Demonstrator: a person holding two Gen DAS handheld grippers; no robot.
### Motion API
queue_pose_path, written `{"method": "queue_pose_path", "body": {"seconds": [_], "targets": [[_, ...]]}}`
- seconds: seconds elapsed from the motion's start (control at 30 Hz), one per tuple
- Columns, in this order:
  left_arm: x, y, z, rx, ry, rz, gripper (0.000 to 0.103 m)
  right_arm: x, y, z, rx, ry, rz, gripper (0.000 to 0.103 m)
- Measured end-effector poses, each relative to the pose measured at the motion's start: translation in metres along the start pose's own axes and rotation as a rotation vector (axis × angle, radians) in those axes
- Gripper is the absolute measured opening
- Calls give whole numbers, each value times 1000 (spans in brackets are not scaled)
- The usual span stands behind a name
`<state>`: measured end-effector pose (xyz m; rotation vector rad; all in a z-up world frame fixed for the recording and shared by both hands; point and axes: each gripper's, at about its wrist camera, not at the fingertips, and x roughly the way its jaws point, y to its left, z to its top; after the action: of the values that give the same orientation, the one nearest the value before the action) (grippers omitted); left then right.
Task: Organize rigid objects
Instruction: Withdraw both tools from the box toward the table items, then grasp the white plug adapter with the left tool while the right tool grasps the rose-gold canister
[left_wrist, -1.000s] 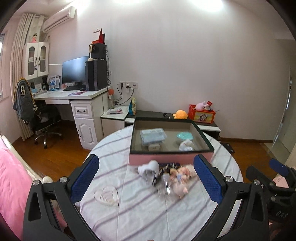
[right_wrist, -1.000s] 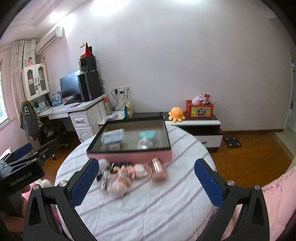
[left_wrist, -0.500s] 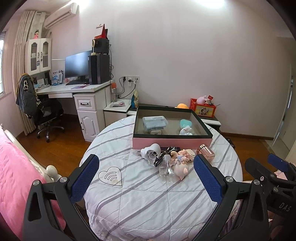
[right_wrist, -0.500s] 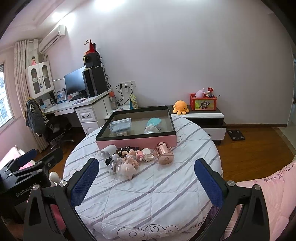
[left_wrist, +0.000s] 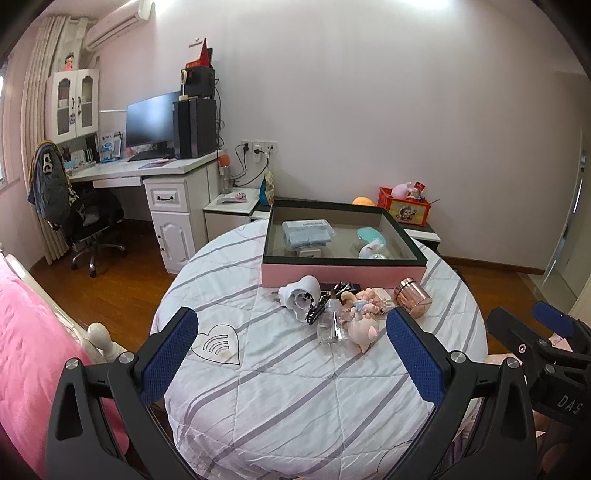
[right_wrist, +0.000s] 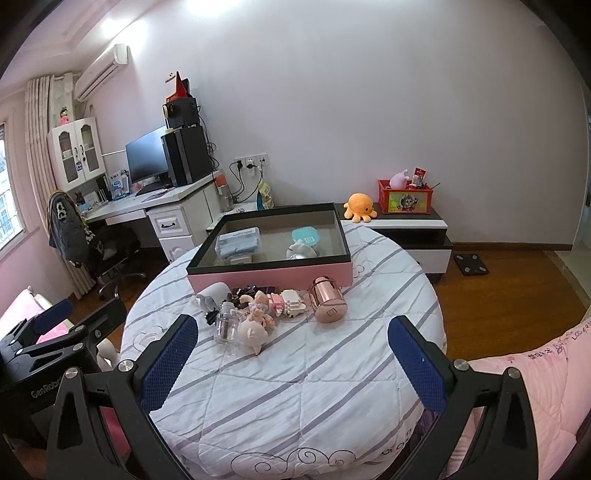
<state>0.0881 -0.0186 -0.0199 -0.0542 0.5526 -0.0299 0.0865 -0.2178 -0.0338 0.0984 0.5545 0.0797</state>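
A pink box (left_wrist: 343, 273) (right_wrist: 269, 275) with a dark rim stands at the far side of the round table (left_wrist: 295, 387) (right_wrist: 295, 387); several items lie inside it. In front of it lies a small heap: a white cup (left_wrist: 299, 295) on its side, a clear bottle (left_wrist: 330, 325) (right_wrist: 226, 325), a pink pig figure (left_wrist: 362, 330) (right_wrist: 253, 334), a pink-and-white block toy (right_wrist: 290, 304) and a rose-gold can (left_wrist: 412, 297) (right_wrist: 327, 304). My left gripper (left_wrist: 291, 354) and right gripper (right_wrist: 291, 354) hang open above the table's near side, well short of the heap, holding nothing.
A pink bed (left_wrist: 22, 354) lies at the left and pink bedding (right_wrist: 535, 369) at the right. Behind the table stand a white desk (left_wrist: 162, 173) with a monitor, an office chair (left_wrist: 85, 218) and a low cabinet (right_wrist: 410, 229) with toys. The other gripper shows at each view's edge.
Both grippers have pulled back and up from the table, so the heap and the box look smaller and farther away. Both stayed open. Nothing on the table has moved.
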Motion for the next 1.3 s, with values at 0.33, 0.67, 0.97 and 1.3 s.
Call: {"method": "queue_pose_path", "body": {"seconds": [0.33, 0.67, 0.97, 1.3], "targets": [[19, 2, 0, 12, 26, 7, 103, 15, -5, 2, -2, 25, -17, 103], [86, 10, 4, 28, 117, -4, 103, 70, -19, 7, -6, 123, -50, 103], [160, 15, 5, 11, 218, -23, 103, 139, -36, 9, -7, 223, -89, 103], [216, 19, 2, -55, 286, -28, 103, 195, -54, 10, 11, 294, -82, 103]]}}
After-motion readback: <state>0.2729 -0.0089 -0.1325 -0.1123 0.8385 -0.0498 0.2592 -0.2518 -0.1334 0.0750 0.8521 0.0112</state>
